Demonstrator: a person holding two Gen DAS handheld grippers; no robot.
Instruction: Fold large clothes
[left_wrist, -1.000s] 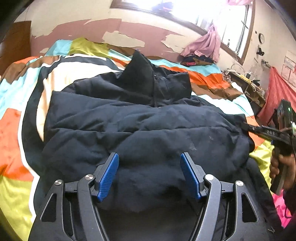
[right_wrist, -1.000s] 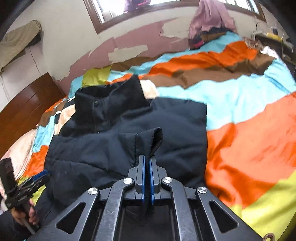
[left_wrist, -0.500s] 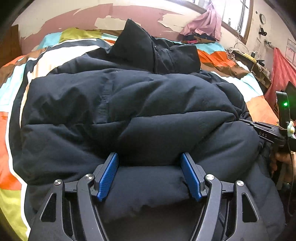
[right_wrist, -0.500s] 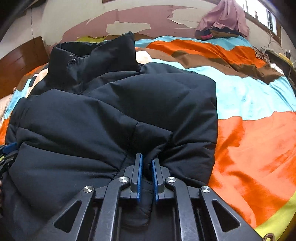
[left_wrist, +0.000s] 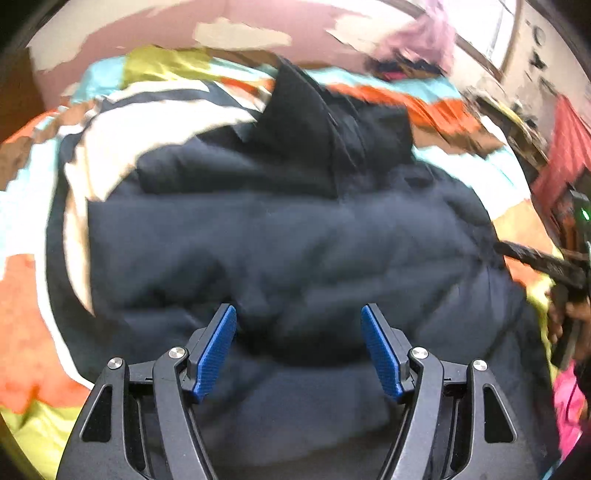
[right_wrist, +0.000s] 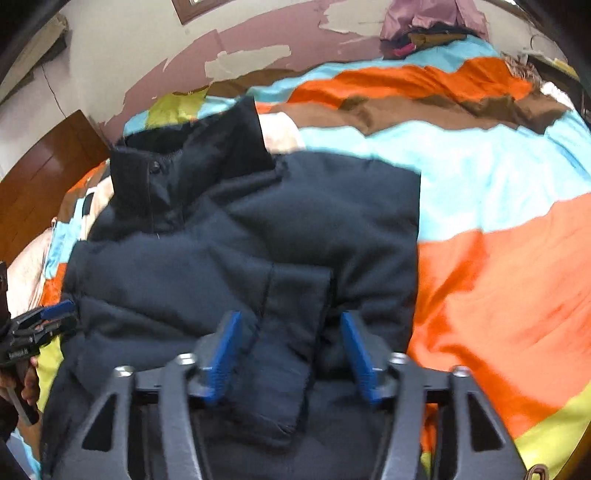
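A bed (right_wrist: 498, 280) fills both views, covered by a blanket in blocks of orange, turquoise, brown, cream and yellow-green. Behind it stands a wall (right_wrist: 155, 55) with pink paint peeling off in patches, and a heap of pink and dark clothes (right_wrist: 424, 22) lies at the far edge of the bed below a window.

A large dark navy padded jacket (right_wrist: 258, 229) lies on the blanket, its collar (right_wrist: 184, 166) standing up at the far end and its body bunched into thick folds. From the right wrist view, a sleeve end (right_wrist: 291, 332) lies folded over the front of the jacket.

The right tool (right_wrist: 290, 339) is spread, its jaws having just been opening; the sleeve end lies between the blue pads (right_wrist: 225, 350), which no longer press on it. The left tool (left_wrist: 299, 332) is also spread wide, poised low over a puffy fold near the jacket's near edge, with cloth seen between the pads (left_wrist: 218, 350); the blur leaves contact unclear, but nothing is pinched.

Each view shows the other tool at its margin, gripped by a hand (left_wrist: 576, 321) beside the jacket.
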